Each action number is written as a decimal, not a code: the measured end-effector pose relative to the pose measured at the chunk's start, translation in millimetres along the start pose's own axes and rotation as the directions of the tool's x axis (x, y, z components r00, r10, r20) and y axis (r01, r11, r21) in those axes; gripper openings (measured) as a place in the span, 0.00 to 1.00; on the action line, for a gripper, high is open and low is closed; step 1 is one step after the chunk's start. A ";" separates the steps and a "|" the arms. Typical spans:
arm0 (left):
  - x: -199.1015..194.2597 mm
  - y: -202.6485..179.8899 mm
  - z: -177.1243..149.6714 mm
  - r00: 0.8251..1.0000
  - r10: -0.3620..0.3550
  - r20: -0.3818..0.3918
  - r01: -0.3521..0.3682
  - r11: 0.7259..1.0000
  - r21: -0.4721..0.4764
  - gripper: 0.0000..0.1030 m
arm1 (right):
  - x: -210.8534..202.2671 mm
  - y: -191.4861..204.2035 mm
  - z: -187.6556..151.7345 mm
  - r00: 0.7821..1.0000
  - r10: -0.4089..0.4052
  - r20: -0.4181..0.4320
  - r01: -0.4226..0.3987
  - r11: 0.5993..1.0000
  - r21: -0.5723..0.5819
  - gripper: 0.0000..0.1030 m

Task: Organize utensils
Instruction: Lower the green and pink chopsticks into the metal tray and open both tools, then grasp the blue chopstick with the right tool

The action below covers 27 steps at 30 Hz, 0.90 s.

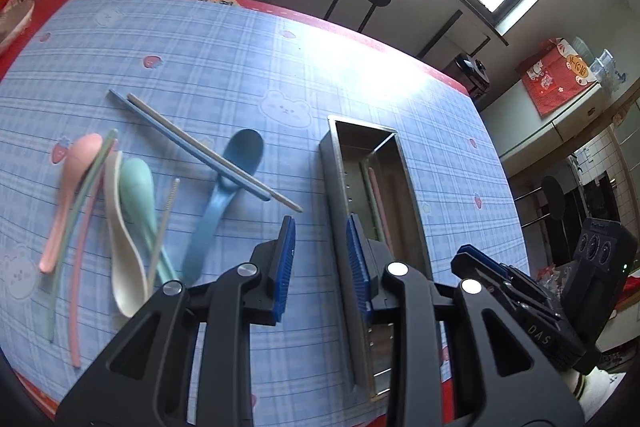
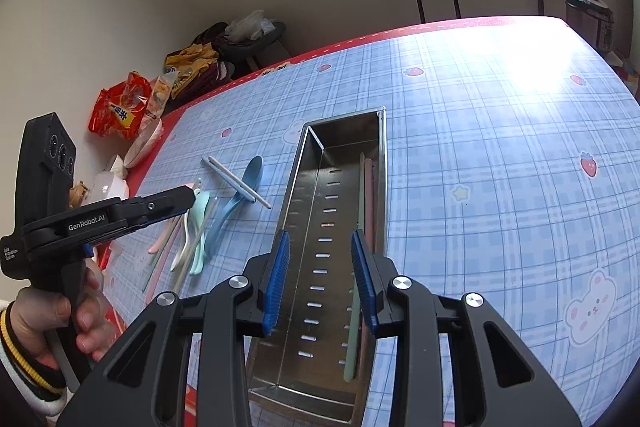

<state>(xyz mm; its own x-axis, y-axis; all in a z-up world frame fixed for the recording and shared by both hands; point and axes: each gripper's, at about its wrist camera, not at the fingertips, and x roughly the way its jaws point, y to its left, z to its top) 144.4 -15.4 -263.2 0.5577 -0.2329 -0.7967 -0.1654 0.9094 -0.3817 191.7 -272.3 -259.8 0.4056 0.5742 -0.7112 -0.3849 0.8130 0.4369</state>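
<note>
The loose utensils lie on the tablecloth (image 1: 240,67) to the left of the steel tray (image 1: 332,163): a blue spoon (image 1: 224,195) with a pair of chopsticks (image 1: 200,143) crossed over its neck, and further left a heap of pink (image 1: 68,187), white (image 1: 120,227) and green spoons (image 1: 138,187) with more sticks. A green and a pink stick (image 2: 370,195) already lie in the tray along its right wall.

The blue spoon's handle runs toward you, roughly along your left gripper's (image 1: 320,263) fingers, and its end sits just left of that gripper. The chopsticks lie slantwise across it, so they likely have to go first.

Your left gripper is clearly nearer to all of this; its jaws stand apart, holding nothing. Your right gripper (image 2: 322,279) hangs over the tray, jaws likewise apart and empty, with the tray's long axis running straight away from it.
</note>
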 end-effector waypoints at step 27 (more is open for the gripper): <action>-78.3 163.8 -37.9 1.000 0.019 0.007 -0.020 0.986 0.165 0.41 | 18.9 117.9 -61.5 0.986 -0.165 -0.021 0.166 0.982 0.087 0.31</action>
<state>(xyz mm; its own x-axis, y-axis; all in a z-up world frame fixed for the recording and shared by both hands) 42.8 138.8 -281.1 0.5604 -0.2132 -0.8003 -0.0398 0.9582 -0.2832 103.0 -171.5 -255.6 0.4462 0.4302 -0.7847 -0.2384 0.9023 0.3591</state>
